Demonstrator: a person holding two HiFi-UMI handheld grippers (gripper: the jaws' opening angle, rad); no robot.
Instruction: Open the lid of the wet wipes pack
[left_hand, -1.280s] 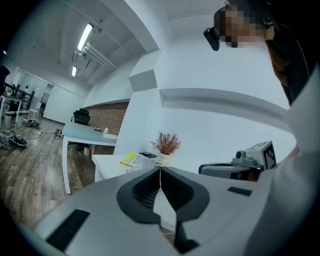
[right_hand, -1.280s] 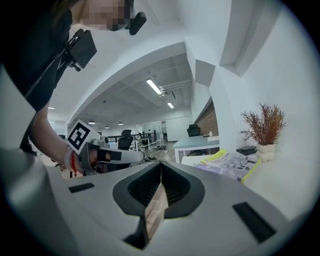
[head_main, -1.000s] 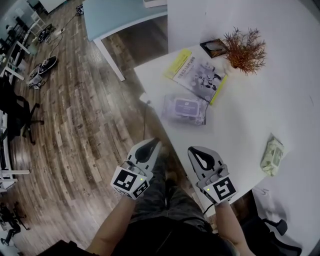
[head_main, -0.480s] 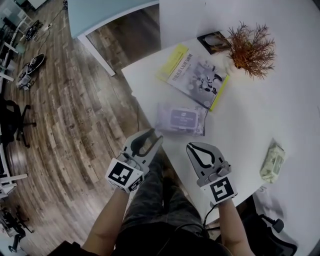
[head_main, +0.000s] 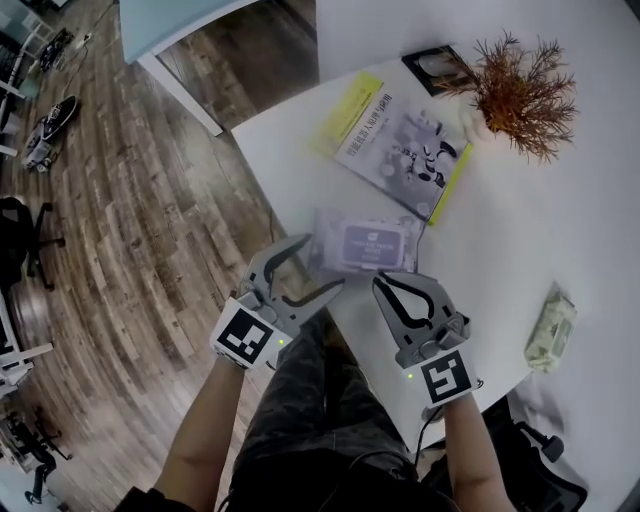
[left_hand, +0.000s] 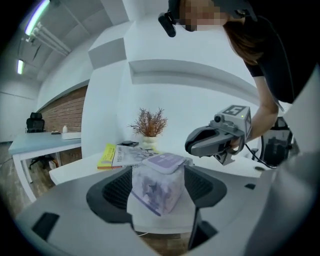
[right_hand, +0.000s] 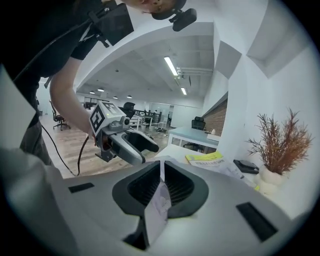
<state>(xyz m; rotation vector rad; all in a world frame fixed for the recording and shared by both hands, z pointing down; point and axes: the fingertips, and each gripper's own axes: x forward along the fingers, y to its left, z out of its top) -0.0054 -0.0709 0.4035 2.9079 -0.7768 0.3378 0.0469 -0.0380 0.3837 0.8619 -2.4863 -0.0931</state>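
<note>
The wet wipes pack (head_main: 365, 243), clear plastic with a lilac lid, lies flat near the white table's (head_main: 500, 250) front edge. My left gripper (head_main: 322, 263) is at the pack's left end. Its jaws are opening, and that end stands between them without the pads pressing on it. In the left gripper view the pack (left_hand: 157, 182) fills the gap of the left gripper (left_hand: 159, 192). My right gripper (head_main: 385, 287) is shut and empty, with its tip just short of the pack's near edge. In the right gripper view a sliver of the pack (right_hand: 159, 205) shows through the slit of the right gripper (right_hand: 161, 175).
Behind the pack lies a yellow-and-white booklet (head_main: 400, 145). Further back are a dried plant in a white vase (head_main: 525, 95) and a dark flat object (head_main: 435, 65). A green wipes pack (head_main: 552, 330) lies at the right. Wooden floor (head_main: 150, 250) lies to the left, with a blue table (head_main: 170, 15) beyond it.
Both grippers have moved forward and down to the pack. The left jaws, shut before, have spread around the pack's left end. The right jaws stay shut.
</note>
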